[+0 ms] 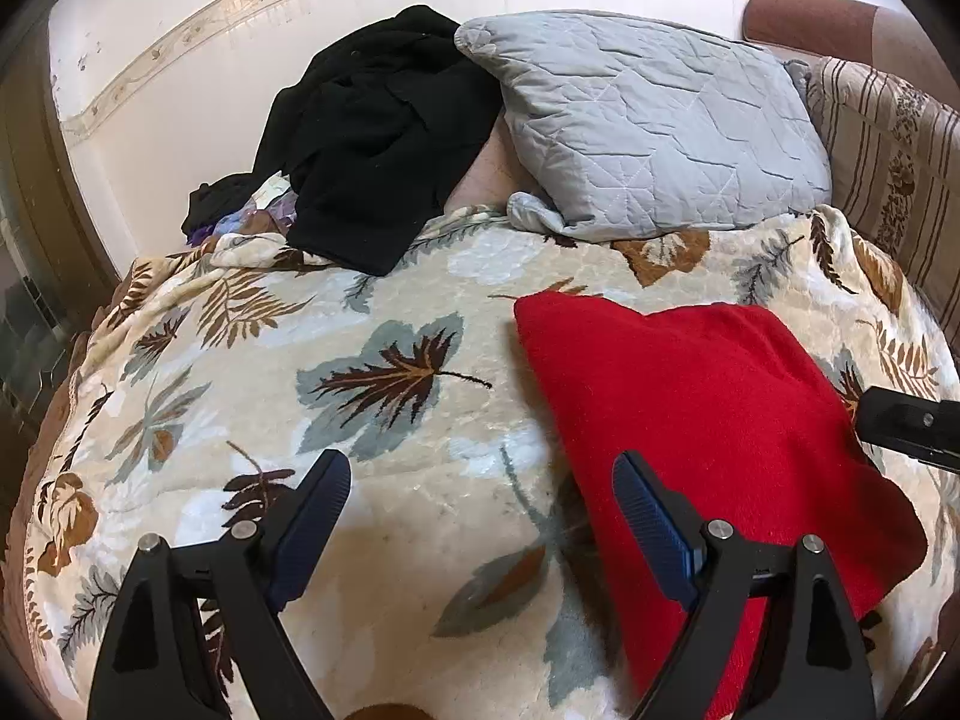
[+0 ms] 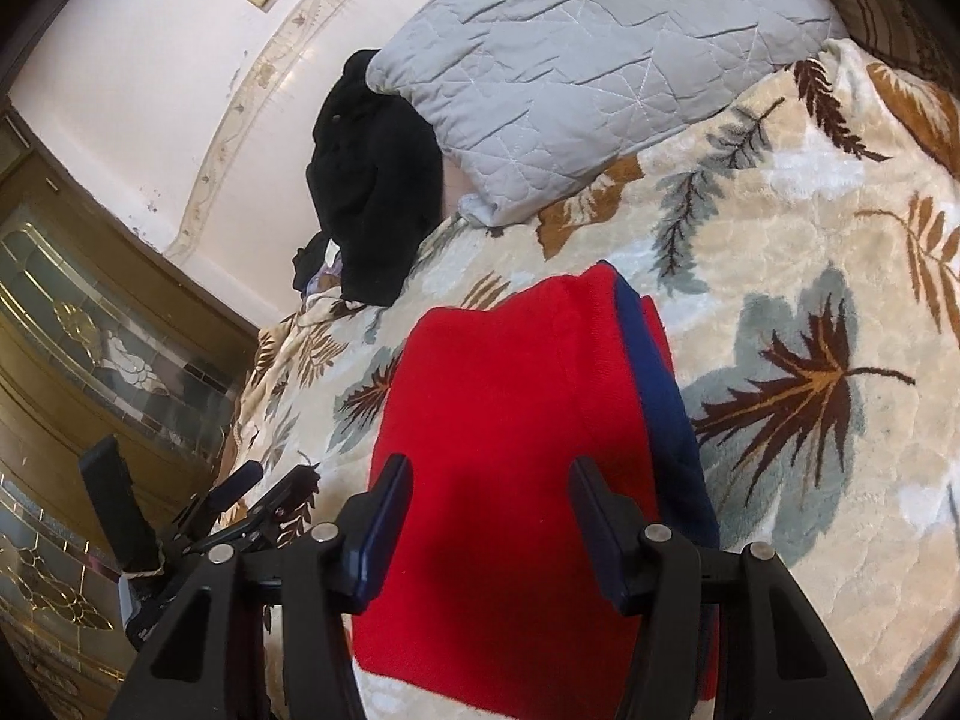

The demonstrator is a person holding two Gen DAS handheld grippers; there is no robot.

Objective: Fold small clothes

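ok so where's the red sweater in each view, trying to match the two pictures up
Left wrist view: the red sweater lies lower right on the leaf blanket, partly behind one finger of the open left claw.
Right wrist view: the red sweater fills the lower centre, straight ahead of the open right claw, with a blue band along its right edge.
Shared landmark: the grey pillow, with the black clothes beside it.

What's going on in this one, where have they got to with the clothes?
A person with a gripper in each hand is working on a red garment lying folded on the leaf-print blanket; a blue band shows along one edge. Both the left gripper and right gripper are open and hold nothing: the right hovers over the garment, the left just beside it. A black garment lies heaped by the grey pillow, apparently unfolded.
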